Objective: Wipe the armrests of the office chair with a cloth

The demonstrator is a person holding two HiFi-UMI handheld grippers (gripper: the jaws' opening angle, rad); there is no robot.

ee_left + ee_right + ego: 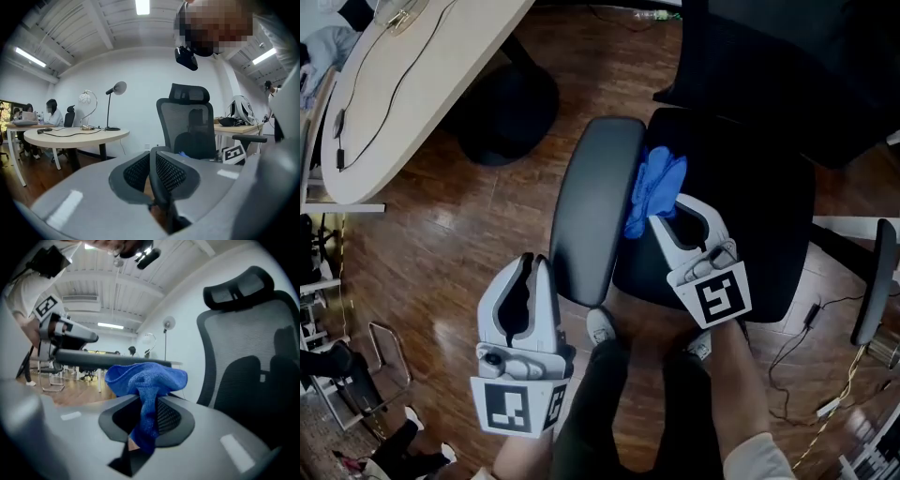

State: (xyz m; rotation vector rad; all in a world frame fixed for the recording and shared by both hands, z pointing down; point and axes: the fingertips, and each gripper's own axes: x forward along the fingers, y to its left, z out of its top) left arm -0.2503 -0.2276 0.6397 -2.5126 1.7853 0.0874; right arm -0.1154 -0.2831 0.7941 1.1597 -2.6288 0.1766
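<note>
Left gripper (531, 262): hovering at the lower left of the head view, just beside the near end of the armrest; its own view (152, 161) is showing the jaws pressed together with nothing between them.
Right gripper (667, 214): reaching in from the lower right toward the frame's centre, jaws pinching the cloth, which is hanging down between them in its own view (147, 405).
Cloth (656, 184): blue, bunching up at the centre of the head view, lying against the armrest's right edge and over the seat; in the right gripper view (145, 376) it is sitting in front of the armrest bar.
Armrest (595, 206): long dark pad running from centre top toward the lower middle; contact with the left gripper is not showing clearly.
Seat (759, 197): black, filling the upper right.
Chair back (185, 119): mesh, standing upright in the left gripper view.
Shoes (600, 326): standing below the seat.
Floor (412, 272): wood, spreading at left.
Table (403, 84): pale, rounded, occupying the upper left.
</note>
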